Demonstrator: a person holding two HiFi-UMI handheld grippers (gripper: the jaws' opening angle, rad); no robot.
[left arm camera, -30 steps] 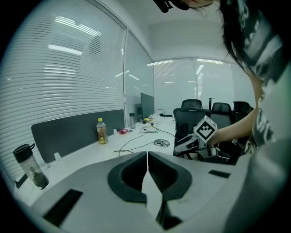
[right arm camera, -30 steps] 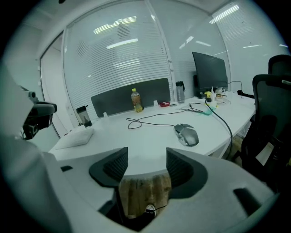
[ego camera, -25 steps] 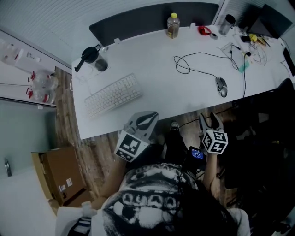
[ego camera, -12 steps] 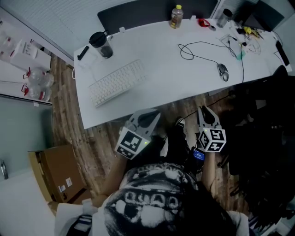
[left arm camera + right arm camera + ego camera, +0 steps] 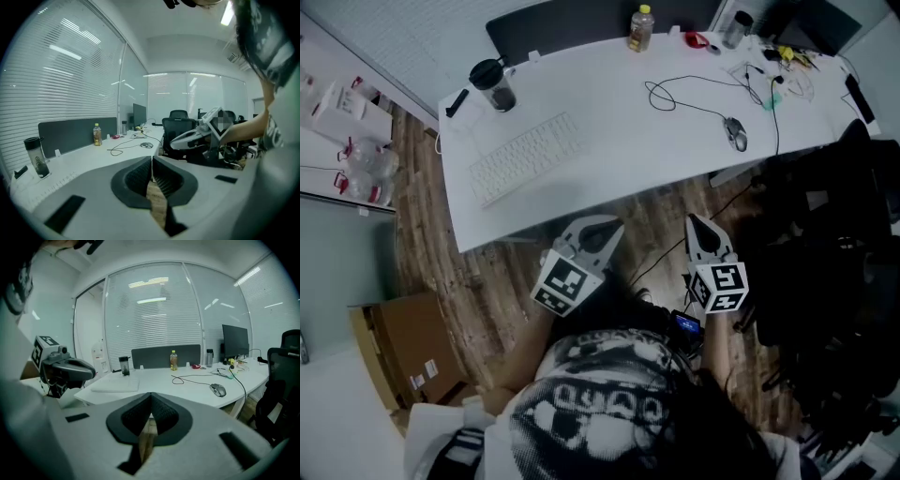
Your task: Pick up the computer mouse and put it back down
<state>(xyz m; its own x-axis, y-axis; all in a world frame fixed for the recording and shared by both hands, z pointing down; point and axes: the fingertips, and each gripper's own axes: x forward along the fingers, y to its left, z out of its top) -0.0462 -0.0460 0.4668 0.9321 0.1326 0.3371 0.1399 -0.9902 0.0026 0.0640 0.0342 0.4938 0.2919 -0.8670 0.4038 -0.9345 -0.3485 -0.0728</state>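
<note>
The grey computer mouse (image 5: 734, 133) lies on the white desk (image 5: 609, 169) towards its right end, its black cable looping away to the left; it also shows in the right gripper view as the mouse (image 5: 218, 390) and, small and far, as the mouse (image 5: 146, 145). Both grippers hang over the wooden floor, short of the desk's near edge and well away from the mouse. My left gripper (image 5: 605, 225) is shut with nothing in it, its jaws meeting (image 5: 151, 158). My right gripper (image 5: 692, 219) is also shut and empty (image 5: 151, 394).
A white keyboard (image 5: 528, 157), a black tumbler (image 5: 490, 84) and a yellow drink bottle (image 5: 643, 27) stand on the desk, with small clutter at its far right. Black office chairs (image 5: 834, 234) crowd the right side. A cardboard box (image 5: 394, 347) sits on the floor at the left.
Both grippers have drawn back from the desk edge towards the person. The right gripper's jaws, spread a second ago, have closed together on nothing. The mouse has stayed on the desk.
</note>
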